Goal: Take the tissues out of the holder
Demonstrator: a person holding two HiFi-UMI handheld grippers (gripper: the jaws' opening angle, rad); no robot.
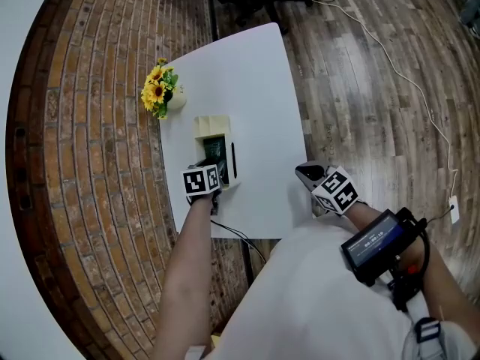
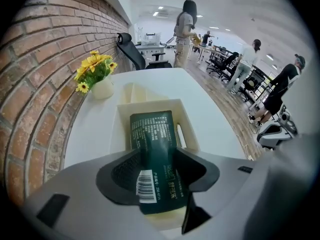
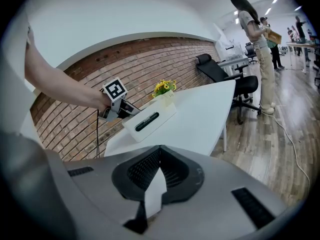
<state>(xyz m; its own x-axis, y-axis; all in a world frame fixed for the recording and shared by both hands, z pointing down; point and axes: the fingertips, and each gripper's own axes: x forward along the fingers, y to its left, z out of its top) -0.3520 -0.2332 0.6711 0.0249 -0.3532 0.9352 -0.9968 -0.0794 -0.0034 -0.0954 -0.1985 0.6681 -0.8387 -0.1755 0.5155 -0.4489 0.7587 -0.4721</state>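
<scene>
Currently the left hand-held gripper (image 2: 152,159) is clamped across the near end of the dark green tissue pack (image 2: 151,129), which lies in the cream holder (image 2: 123,118) on the table (image 1: 262,88). Lift straight up, clear of the walls; the holder may ride along. The right hand-held gripper (image 3: 157,159), jaws together, could pin it.

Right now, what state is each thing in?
Pack, far end in the holder, near end in the left tool.
Holder, open on top.
Left tool, shut on the pack.
Right tool, shut on a white piece; unclear what.
Flowers, upright in a pot.
</scene>
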